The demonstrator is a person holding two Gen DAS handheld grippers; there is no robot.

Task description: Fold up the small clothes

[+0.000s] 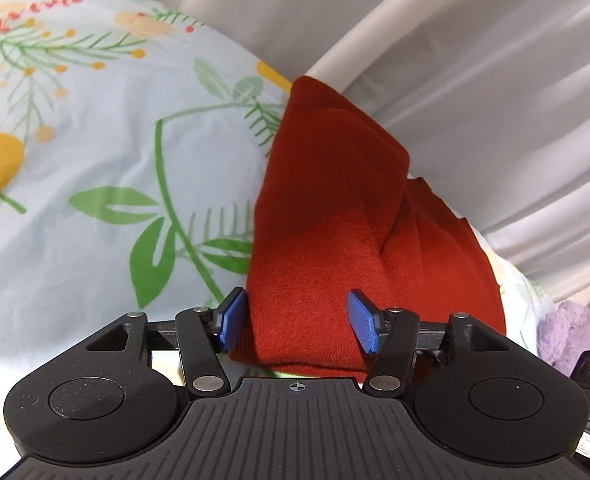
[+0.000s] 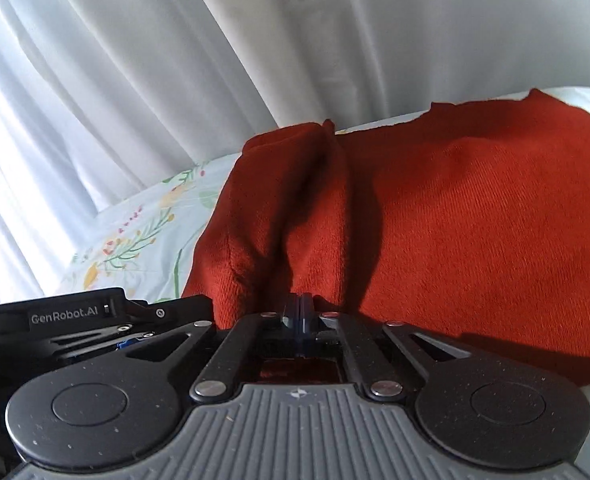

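Floral sheet [image 1: 95, 140] bears red garment [image 1: 327, 240].

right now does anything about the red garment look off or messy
The red garment is mostly flat on the floral sheet, but one edge is bunched into a raised ridge at the shut right gripper.

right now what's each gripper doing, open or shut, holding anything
left gripper: open, pads apart over the red garment, not gripping it.
right gripper: shut; whether it pinches the garment cannot be told.
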